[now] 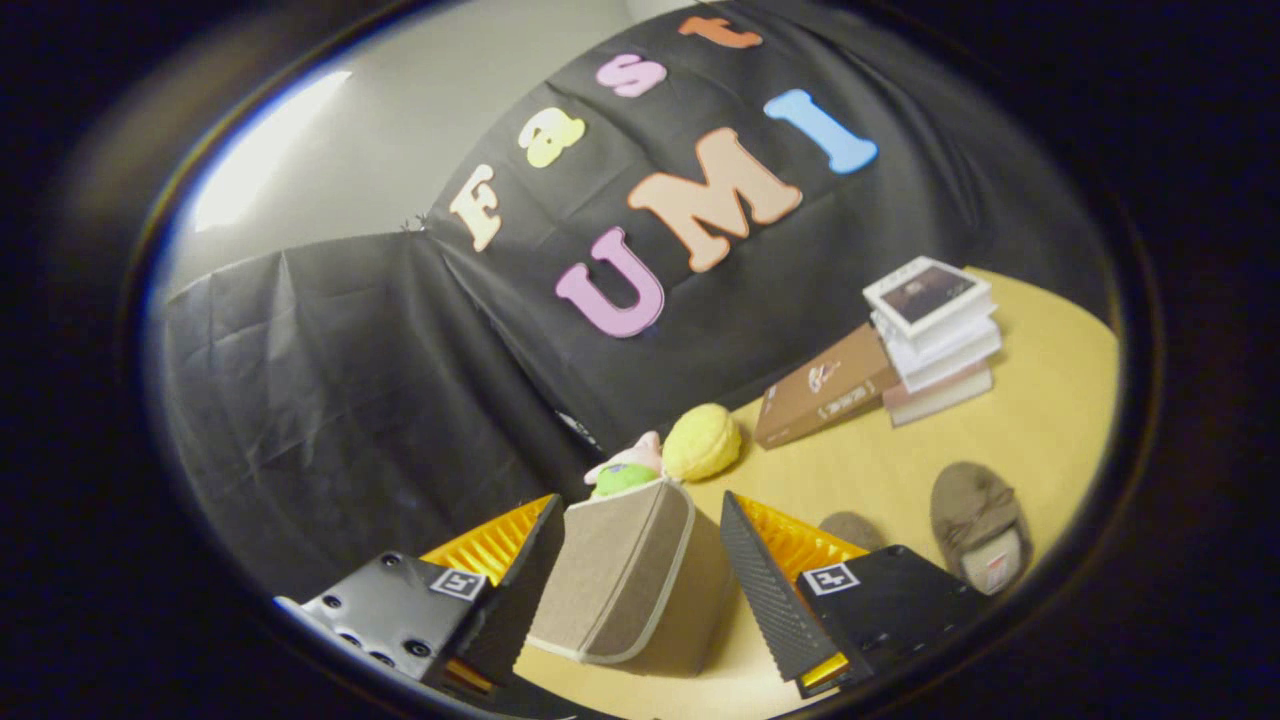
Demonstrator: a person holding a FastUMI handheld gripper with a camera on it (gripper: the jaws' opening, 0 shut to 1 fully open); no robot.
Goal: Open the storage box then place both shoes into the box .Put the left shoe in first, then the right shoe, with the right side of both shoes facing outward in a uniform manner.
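One fabric storage box [620, 580], judged light and soft, sat between the spread, untouching hand-held gripper [640, 590] fingers; grip its lid edge at twelve o'clock.

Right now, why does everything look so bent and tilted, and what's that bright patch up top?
Gripper view: fisheye lens curves and tilts the table and book stack; glare washes the grey wall; the storage box between the open gripper fingers looks sharp.

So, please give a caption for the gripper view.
Open gripper straddling the closed box, not gripping; shoes wait on the table.
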